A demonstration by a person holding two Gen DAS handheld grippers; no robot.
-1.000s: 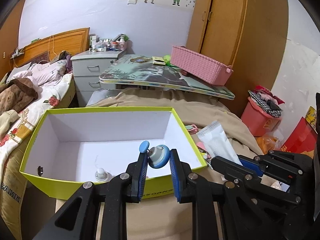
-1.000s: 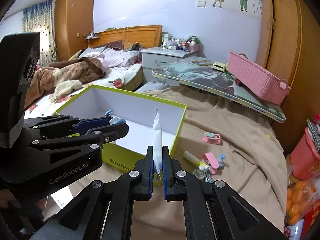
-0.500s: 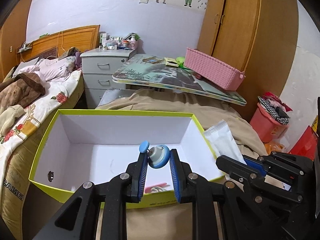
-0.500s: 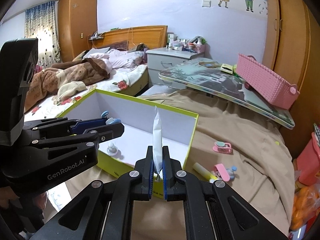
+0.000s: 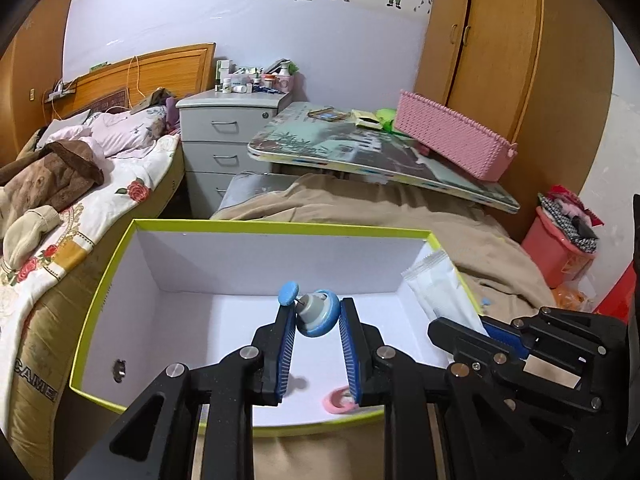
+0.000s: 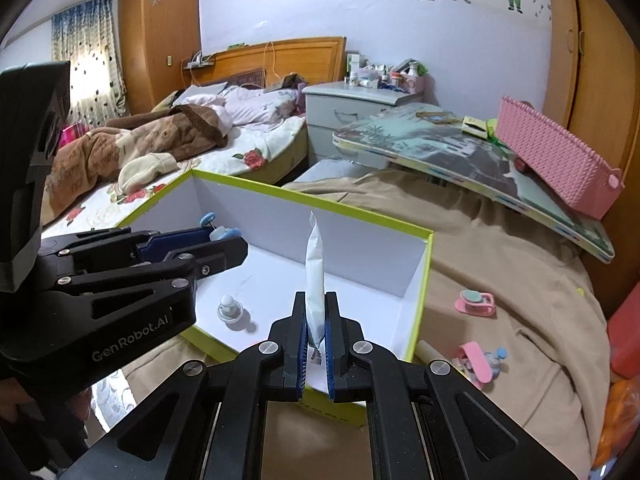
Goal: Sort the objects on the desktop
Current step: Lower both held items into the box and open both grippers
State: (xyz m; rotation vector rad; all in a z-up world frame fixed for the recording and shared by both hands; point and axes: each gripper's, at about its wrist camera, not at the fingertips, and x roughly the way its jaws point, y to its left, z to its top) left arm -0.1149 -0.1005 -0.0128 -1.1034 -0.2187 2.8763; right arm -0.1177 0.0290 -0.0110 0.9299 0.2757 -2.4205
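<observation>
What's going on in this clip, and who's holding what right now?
A person with a handheld gripper in each hand is sorting small items into a green-rimmed box on a beige-covered surface. The left gripper is shut on a small blue round clip above the box's white floor. The right gripper pinches a white sachet upright over the box's near edge. A white knob-like piece already lies inside; pink clips lie outside on the cloth.

Both the left gripper [image 5: 316, 344] and the right gripper [image 6: 316, 344] are black, with ribbed blue pads [image 5: 286, 350], silver screws; the left one is lettered "GenRobot.AI".
</observation>
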